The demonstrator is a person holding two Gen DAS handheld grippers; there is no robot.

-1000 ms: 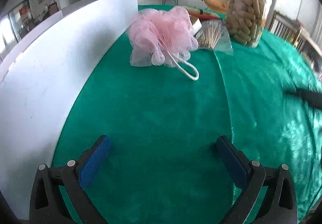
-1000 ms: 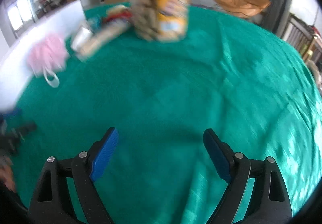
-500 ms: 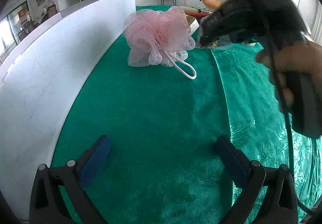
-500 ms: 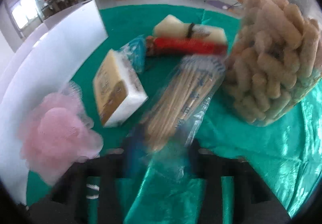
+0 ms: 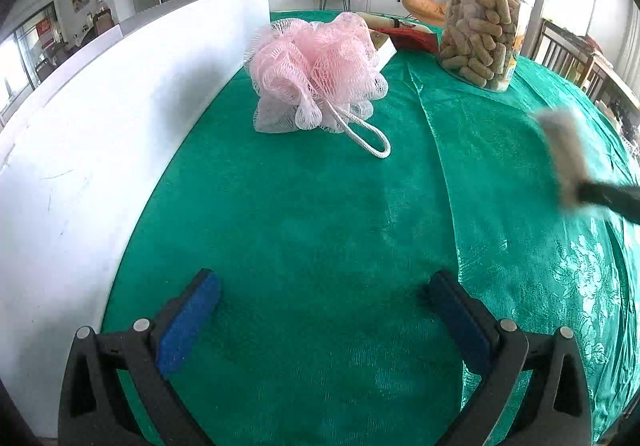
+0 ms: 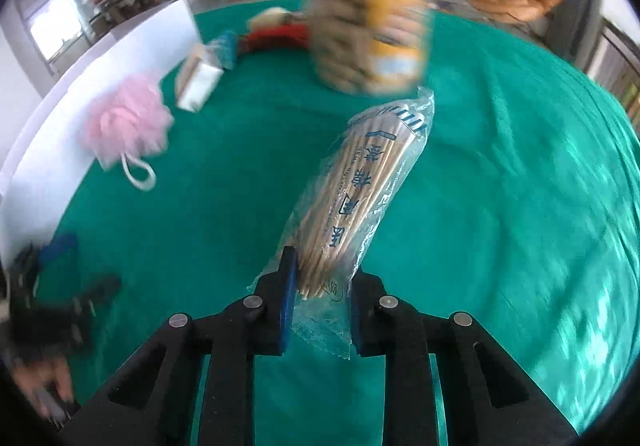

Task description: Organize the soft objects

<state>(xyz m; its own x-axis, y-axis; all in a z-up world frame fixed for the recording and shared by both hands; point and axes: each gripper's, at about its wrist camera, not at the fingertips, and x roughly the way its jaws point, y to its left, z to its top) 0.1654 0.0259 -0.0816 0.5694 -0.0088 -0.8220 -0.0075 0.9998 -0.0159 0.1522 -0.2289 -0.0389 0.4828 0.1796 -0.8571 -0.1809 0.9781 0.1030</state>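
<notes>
While the right gripper (image 6: 320, 306) closes its jaws on the bag of sticks (image 6: 360, 197), lifted clear in front of the jar (image 6: 368, 17), the pink bath pouf (image 5: 316, 73) left of that jar lies unsorted and the left gripper (image 5: 324, 310) hangs open, so most sorting looks undone

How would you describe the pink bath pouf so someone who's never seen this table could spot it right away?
Start at the long white board standing along one edge of the green tablecloth. Near the board's far end, just in front of a small box, sits the pink bath pouf. It is the only frilly pink mesh ball there, with a white rope loop trailing from it.
</notes>
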